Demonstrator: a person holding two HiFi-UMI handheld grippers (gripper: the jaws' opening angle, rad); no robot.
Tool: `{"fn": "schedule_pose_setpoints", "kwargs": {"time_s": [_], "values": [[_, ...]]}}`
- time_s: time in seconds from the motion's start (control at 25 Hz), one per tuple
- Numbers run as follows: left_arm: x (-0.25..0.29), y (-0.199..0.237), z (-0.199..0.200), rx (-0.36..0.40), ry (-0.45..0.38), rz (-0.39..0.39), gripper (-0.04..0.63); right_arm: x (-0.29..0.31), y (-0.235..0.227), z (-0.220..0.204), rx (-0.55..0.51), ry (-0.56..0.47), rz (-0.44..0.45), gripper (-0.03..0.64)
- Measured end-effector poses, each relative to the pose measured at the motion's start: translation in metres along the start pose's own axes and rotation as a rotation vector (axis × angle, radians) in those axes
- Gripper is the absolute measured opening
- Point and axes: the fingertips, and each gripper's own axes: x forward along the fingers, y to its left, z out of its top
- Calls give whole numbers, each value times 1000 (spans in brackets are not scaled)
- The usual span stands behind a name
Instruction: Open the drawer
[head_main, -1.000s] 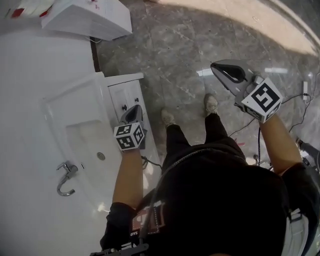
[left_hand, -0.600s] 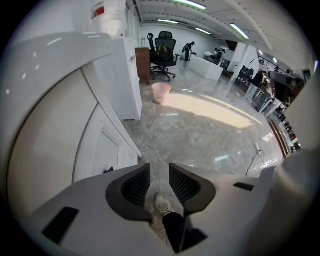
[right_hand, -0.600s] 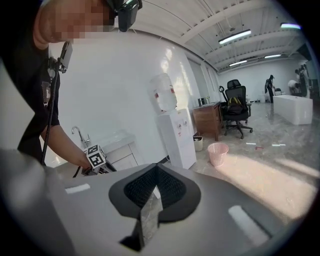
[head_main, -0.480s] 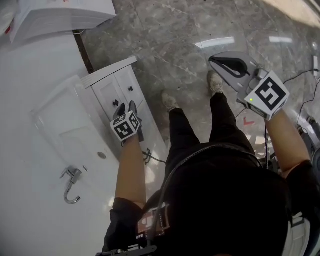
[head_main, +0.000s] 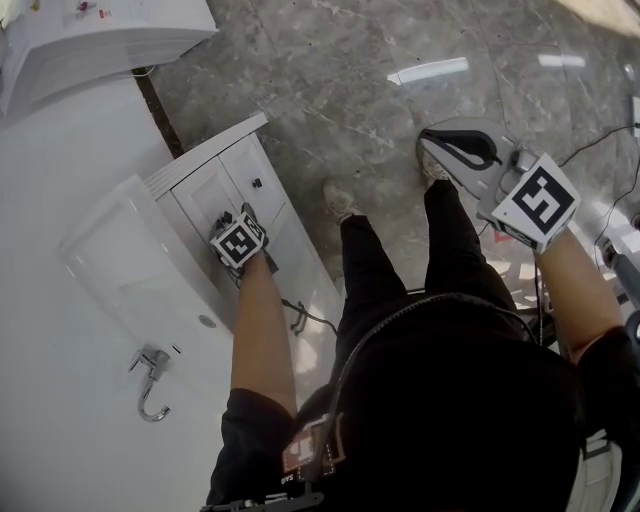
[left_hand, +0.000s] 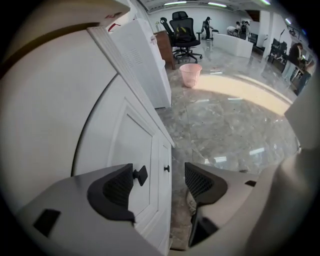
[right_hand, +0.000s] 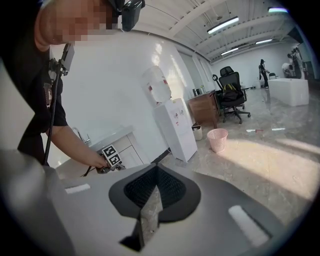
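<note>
Lining up on the knob

On the cabinet (left_hand: 75, 115), the drawer (left_hand: 127, 150) faces the left gripper (left_hand: 160, 184), the nearer one. Its empty jaws are opening, with the knob (left_hand: 140, 175) between them, untouched. The right gripper (right_hand: 156, 175) is closed, empty and well apart.

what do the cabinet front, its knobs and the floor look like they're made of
Cabinet front: probably white painted wood or board with a satin finish; it has flat panels in moulded frames and no visible grain.
Knobs: small, black and matte; could be metal or plastic, can't tell which.
Floor: grey veined stone or stone-look tile, polished; bright glossy reflections lie across it.
</note>
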Motion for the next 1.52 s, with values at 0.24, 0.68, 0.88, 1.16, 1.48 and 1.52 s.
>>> {"fn": "schedule_pose_setpoints", "kwargs": {"time_s": [0.24, 0.68, 0.88, 1.16, 1.48, 1.52], "values": [[16, 1, -4, -25, 43, -5, 308, 2, -3, -9, -18, 17, 12, -3], [30, 8, 0, 24, 108, 69, 294, 11, 0, -10, -3, 25, 14, -3], [24, 27, 0, 27, 119, 204, 100, 12, -1, -15, 3, 34, 6, -3], [20, 35, 3, 23, 112, 272, 20, 5, -8, -24, 23, 39, -10, -3], [18, 35, 3, 12, 118, 268, 19, -2, -16, -25, 29, 39, -27, -3], [17, 35, 2, 11, 119, 266, 20, -4, -17, -25, 30, 39, -29, -3]]}}
